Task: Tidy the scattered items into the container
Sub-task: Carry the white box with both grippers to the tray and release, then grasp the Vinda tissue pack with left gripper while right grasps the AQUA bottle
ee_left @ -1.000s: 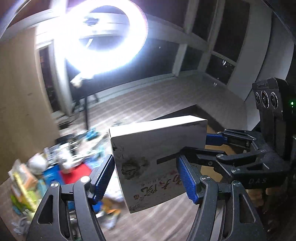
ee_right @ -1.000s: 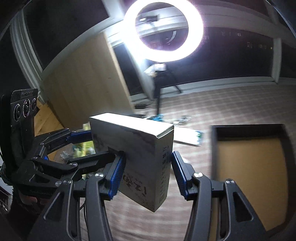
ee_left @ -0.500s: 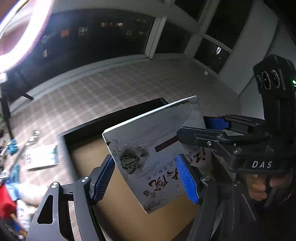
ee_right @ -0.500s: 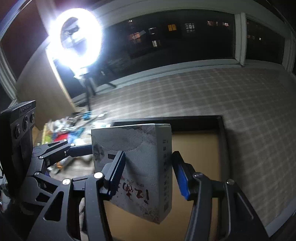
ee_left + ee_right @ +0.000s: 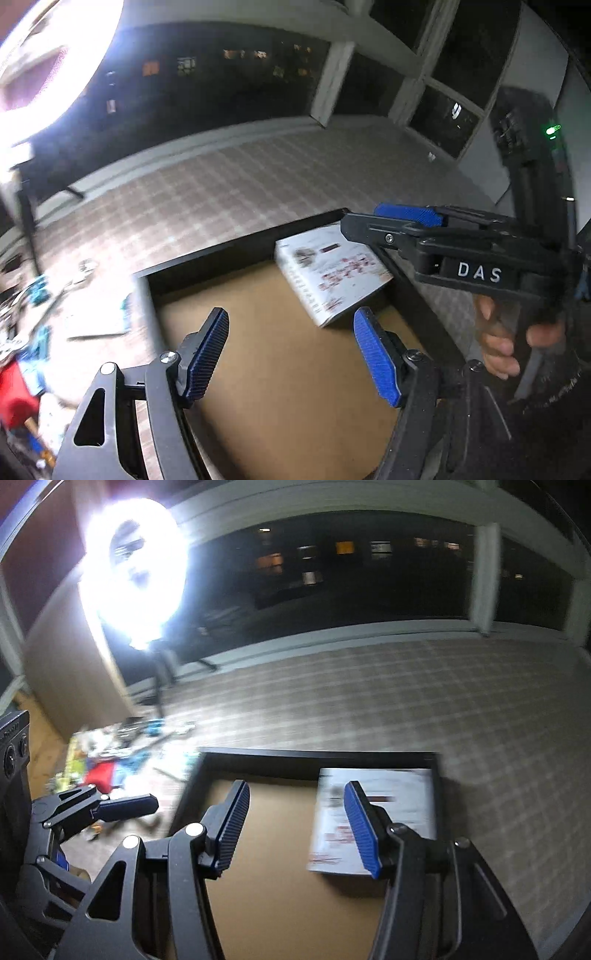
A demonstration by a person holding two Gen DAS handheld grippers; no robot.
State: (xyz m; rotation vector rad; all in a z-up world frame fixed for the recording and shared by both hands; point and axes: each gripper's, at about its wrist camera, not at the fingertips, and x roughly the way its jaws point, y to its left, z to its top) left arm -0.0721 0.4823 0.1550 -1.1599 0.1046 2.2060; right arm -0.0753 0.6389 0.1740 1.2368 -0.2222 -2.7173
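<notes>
Left wrist view: my left tool (image 5: pixel 291 350) hangs with its pads apart, gripping nothing, low in the frame over the tray (image 5: pixel 236 254). The box (image 5: pixel 332 271) lies flat in the tray's far right corner, right of centre.

Right wrist view: my right tool (image 5: pixel 295 827) is likewise spread wide. The box (image 5: pixel 399 812) lies centre-right against the tray's (image 5: pixel 317 755) right wall. Clutter (image 5: pixel 110 760) sits mid-left, blurred.

Right gripper (image 5: pixel 295 825) hangs wide open over the black-walled container (image 5: pixel 314 756); the white box (image 5: pixel 399 812) lies flat in its far right corner (print blurred). Left gripper (image 5: pixel 125 806) sits at left, clutter (image 5: pixel 122 753) beyond.
</notes>
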